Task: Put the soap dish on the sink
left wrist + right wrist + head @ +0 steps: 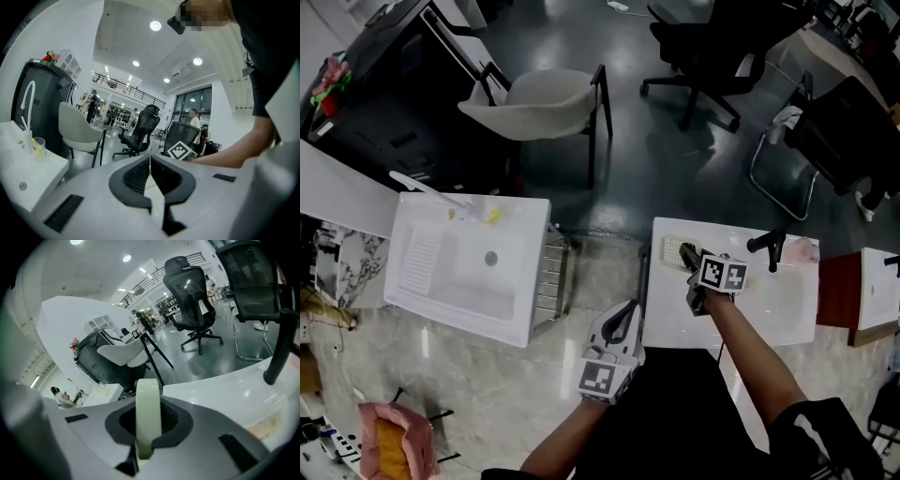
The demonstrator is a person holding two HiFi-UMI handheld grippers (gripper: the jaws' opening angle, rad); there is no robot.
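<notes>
A pale green soap dish [148, 418] stands edge-on between the jaws of my right gripper [149, 427], which is shut on it. In the head view the soap dish [674, 249] is over the back left corner of the white right-hand sink [675, 323], with the right gripper [687, 261] behind it. That sink's black faucet [769, 246] rises to the right of the gripper. My left gripper [623, 323] hovers just left of this sink, shut and holding nothing, as the left gripper view shows [150, 174].
A second white sink [422, 281] with a white faucet [427, 186] stands at the left. Behind the sinks are a pale shell chair [539, 103] and black office chairs [712, 47]. A pink bag [389, 441] lies on the floor at lower left.
</notes>
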